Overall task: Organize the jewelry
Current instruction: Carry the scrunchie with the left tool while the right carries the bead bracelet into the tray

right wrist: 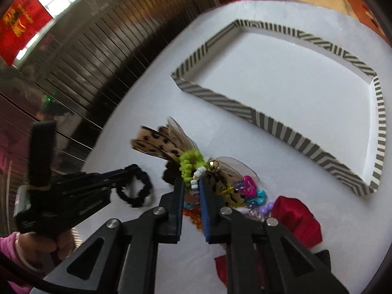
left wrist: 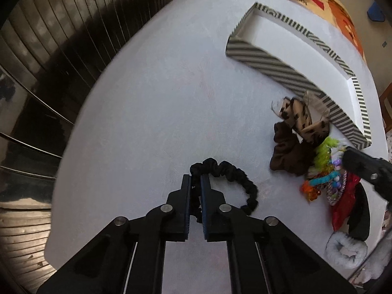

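Observation:
My left gripper [left wrist: 195, 180] is shut on a black scrunchie [left wrist: 235, 171] that hangs from it above the white table [left wrist: 147, 98]; both show in the right wrist view, the gripper [right wrist: 127, 169] and the scrunchie [right wrist: 137, 191]. My right gripper [right wrist: 191, 183] is shut on a lime-green hair tie with beads [right wrist: 189, 164], over a pile of accessories. It enters the left wrist view [left wrist: 362, 169] at the right. The striped tray [right wrist: 382, 122] lies empty at the back right, also seen in the left wrist view [left wrist: 274, 63].
The pile holds a leopard-print bow [left wrist: 303, 120], a brown scrunchie [left wrist: 289, 154], colourful bead bracelets [right wrist: 254, 193], a red scrunchie [right wrist: 296, 218] and a grey fluffy scrunchie [left wrist: 345, 250]. Dark slatted floor lies beyond the table's left edge.

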`<state>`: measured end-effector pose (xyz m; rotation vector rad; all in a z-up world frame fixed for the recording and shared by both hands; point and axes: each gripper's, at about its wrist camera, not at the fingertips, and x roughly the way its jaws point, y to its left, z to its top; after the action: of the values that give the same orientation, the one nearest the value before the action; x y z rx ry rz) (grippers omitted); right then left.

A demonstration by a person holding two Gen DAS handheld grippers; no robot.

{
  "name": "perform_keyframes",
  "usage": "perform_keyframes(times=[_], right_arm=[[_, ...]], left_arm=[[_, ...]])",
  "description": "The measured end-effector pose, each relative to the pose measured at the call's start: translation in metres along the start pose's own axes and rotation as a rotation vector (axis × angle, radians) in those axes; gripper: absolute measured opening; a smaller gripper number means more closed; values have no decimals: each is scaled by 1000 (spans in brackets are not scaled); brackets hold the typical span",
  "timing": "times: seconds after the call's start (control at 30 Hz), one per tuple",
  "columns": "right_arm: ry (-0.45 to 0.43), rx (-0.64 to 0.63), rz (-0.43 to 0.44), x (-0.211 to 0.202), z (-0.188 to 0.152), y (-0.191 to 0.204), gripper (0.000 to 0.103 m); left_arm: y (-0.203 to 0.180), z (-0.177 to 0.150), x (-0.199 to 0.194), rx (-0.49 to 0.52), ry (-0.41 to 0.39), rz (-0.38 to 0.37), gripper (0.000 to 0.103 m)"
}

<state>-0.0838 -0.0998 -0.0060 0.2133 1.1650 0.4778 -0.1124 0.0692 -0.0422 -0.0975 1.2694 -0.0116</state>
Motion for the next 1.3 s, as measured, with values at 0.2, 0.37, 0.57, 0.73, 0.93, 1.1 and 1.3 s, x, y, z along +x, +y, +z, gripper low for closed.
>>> perform_keyframes(times=[0.2,0.37,0.57,0.73,0.93,1.1,1.3], right_arm=[[-83,-1,25,-39,8,3,6],[-145,-4,32,-64,15,5,6],[-229,-2,9,-96,28,3,6],[-268,23,-22,-114,36,-14,7],[-279,62,-75,-120,46,-38,7],[-270,119,-112,-117,53,-66,7],[-250,187,-133,-106,56,-98,7]], left_arm=[[-2,6,-26,10,-56,-12,0],[-9,12,-47,26,-98,-31,0],[-19,35,-70,63,-154,-43,0],[-40,62,-80,113,-198,-38,0],[-70,92,-79,170,-228,-50,0],[-95,122,-63,197,-223,-64,0],[-116,148,-38,229,-205,-54,0]])
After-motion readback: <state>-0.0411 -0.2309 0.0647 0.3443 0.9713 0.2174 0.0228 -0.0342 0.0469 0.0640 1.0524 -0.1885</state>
